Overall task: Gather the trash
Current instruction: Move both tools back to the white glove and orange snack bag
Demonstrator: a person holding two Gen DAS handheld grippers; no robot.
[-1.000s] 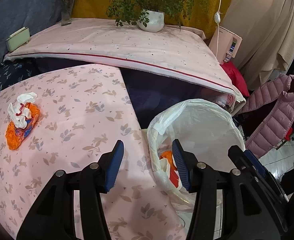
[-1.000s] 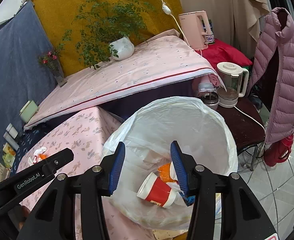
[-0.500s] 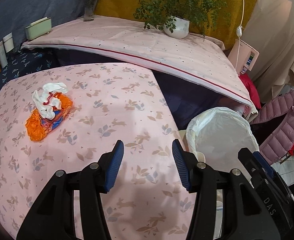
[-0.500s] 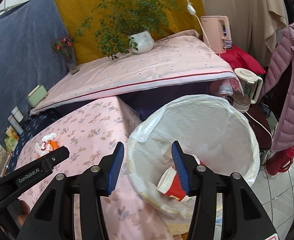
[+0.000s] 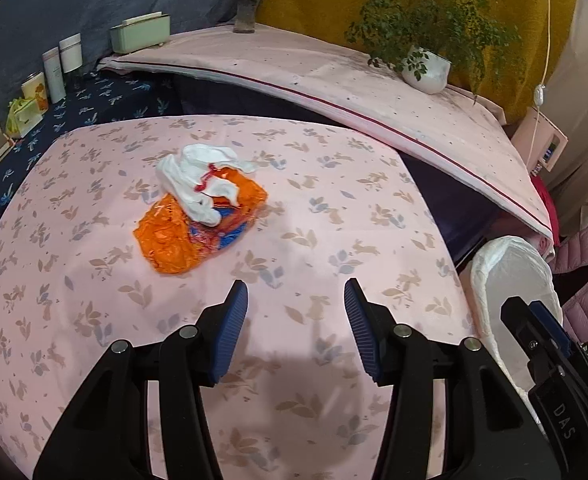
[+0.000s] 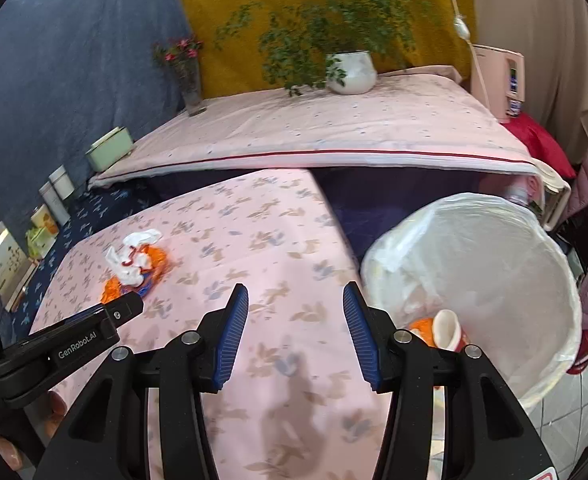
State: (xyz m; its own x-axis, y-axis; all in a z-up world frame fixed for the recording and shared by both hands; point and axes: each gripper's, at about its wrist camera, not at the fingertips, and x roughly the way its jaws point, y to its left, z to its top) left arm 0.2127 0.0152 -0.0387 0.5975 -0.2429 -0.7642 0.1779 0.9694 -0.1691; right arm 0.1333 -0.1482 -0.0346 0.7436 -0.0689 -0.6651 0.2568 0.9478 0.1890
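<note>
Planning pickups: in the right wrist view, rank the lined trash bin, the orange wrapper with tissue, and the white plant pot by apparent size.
1. Lined trash bin, largest by far.
2. Orange wrapper with tissue.
3. White plant pot, about the same; it stands farther off, so that order is unsure.

wall: yellow drape (image 6: 230,20) | blue drape (image 6: 74,80) | floor: tiles (image 6: 573,420)

Both wrist views look steeply down over the pink tablecloth (image 5: 333,208), sharing it and the bin (image 6: 493,260).

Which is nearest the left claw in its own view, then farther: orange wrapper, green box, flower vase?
From the left claw:
1. Orange wrapper, just ahead, left, on the floral cloth.
2. Green box, back left.
3. Flower vase, farthest, by the wall.
</note>
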